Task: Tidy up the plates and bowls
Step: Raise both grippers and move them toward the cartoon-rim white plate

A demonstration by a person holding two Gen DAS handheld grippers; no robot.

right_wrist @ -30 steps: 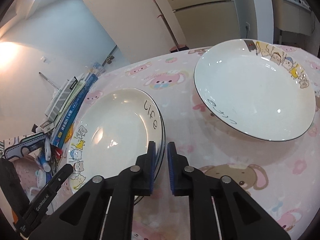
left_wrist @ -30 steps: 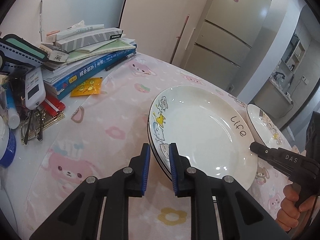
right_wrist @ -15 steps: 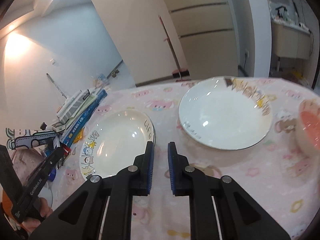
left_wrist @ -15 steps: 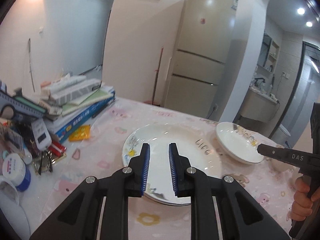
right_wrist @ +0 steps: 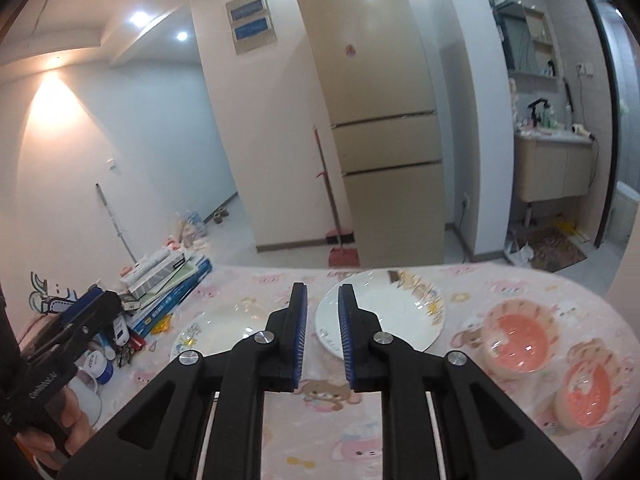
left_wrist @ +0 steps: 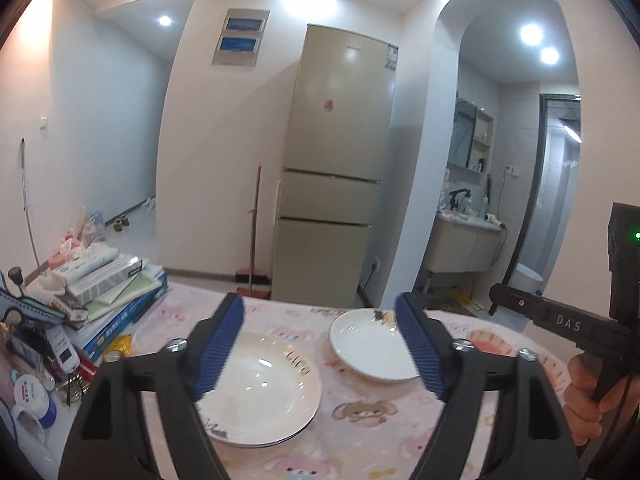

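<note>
A stack of white plates (left_wrist: 260,392) with cartoon animals and the word "Life" lies on the pink tablecloth (left_wrist: 360,440). A single matching plate (left_wrist: 372,352) sits to its right. The right wrist view shows the stack (right_wrist: 224,328), the single plate (right_wrist: 392,320) and two pink bowls (right_wrist: 516,340) (right_wrist: 588,396) at the right. My left gripper (left_wrist: 320,312) hovers high above the plates, its jaws opening wide with nothing between them. My right gripper (right_wrist: 323,300) is also raised, its jaws opening a little, with nothing between them.
Books and boxes (left_wrist: 108,292) are piled at the table's left edge, with a mug (left_wrist: 34,398), keys and small clutter in front of them. Beyond the table stand a fridge (left_wrist: 336,184) and a broom (left_wrist: 252,240). A hand (left_wrist: 588,400) holds the other gripper at the right.
Both grippers have lifted up and back from the rim of the plate stack, which stays on the table. The left jaws have spread wide. The right jaws have parted slightly.
</note>
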